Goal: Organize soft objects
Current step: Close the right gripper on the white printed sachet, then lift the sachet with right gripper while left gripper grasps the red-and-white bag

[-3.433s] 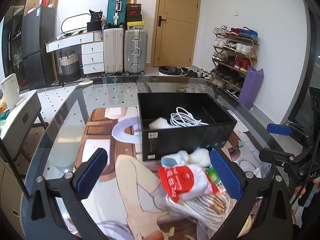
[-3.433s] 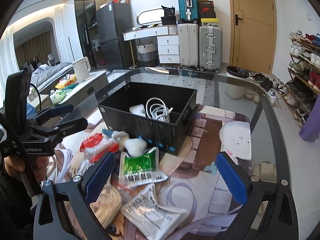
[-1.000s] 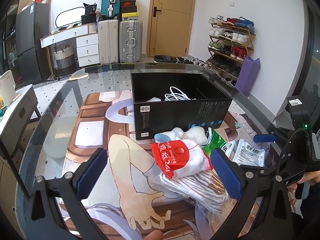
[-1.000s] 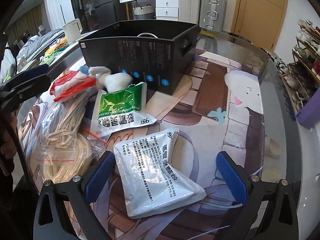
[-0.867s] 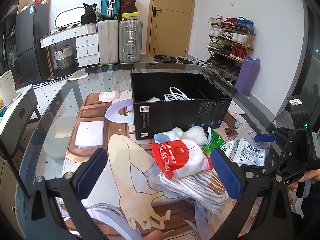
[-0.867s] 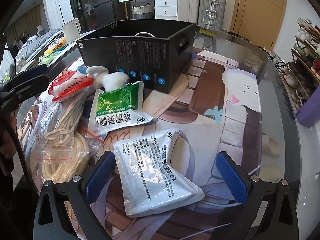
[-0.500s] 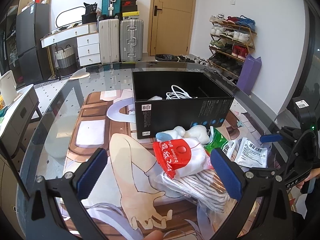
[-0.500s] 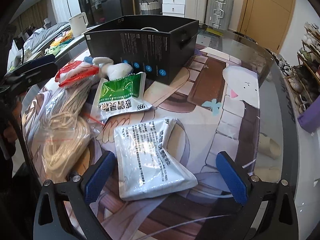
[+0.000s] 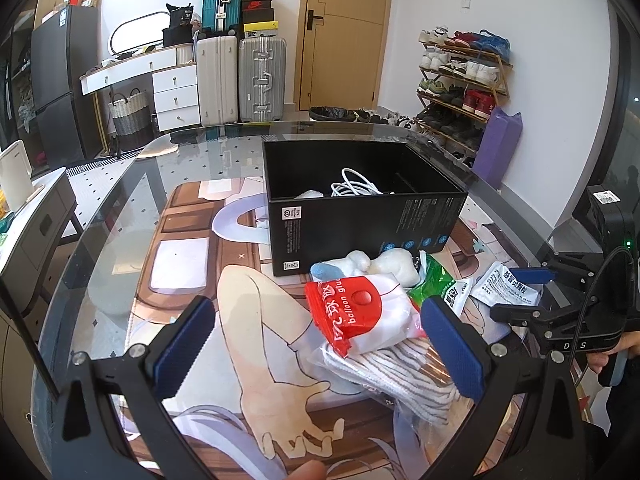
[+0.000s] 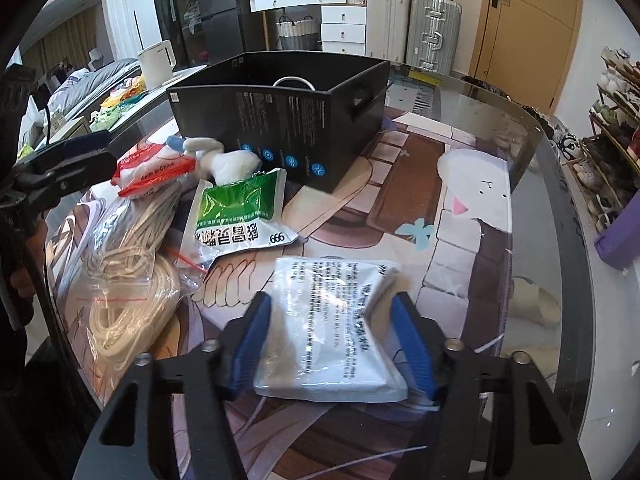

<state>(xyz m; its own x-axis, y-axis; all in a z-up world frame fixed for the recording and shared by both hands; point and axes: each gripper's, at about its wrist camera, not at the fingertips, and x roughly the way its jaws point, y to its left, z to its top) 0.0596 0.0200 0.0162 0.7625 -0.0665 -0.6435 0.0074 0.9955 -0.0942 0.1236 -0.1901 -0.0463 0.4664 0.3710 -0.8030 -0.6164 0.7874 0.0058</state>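
Note:
My right gripper (image 10: 332, 340) has its blue pads against both sides of a white printed pouch (image 10: 328, 320) lying on the table mat. The pouch also shows in the left wrist view (image 9: 505, 286). A green and white pouch (image 10: 240, 216), a white plush toy (image 10: 224, 160), a red-topped balloon bag (image 9: 356, 312) and a bag of white rope (image 10: 128, 264) lie in front of the black box (image 9: 360, 208), which holds a white cable (image 9: 354, 186). My left gripper (image 9: 316, 344) is open and empty, just before the balloon bag.
The round glass table (image 9: 120, 208) carries a printed mat; its edge curves at the right (image 10: 560, 208). Suitcases (image 9: 244, 76), drawers and a shoe rack (image 9: 464, 80) stand beyond. A white kettle (image 10: 158, 60) stands on a side cabinet.
My right gripper has moved down and forward onto the white pouch and its jaws have closed in from wide open to its sides. The left gripper has barely moved.

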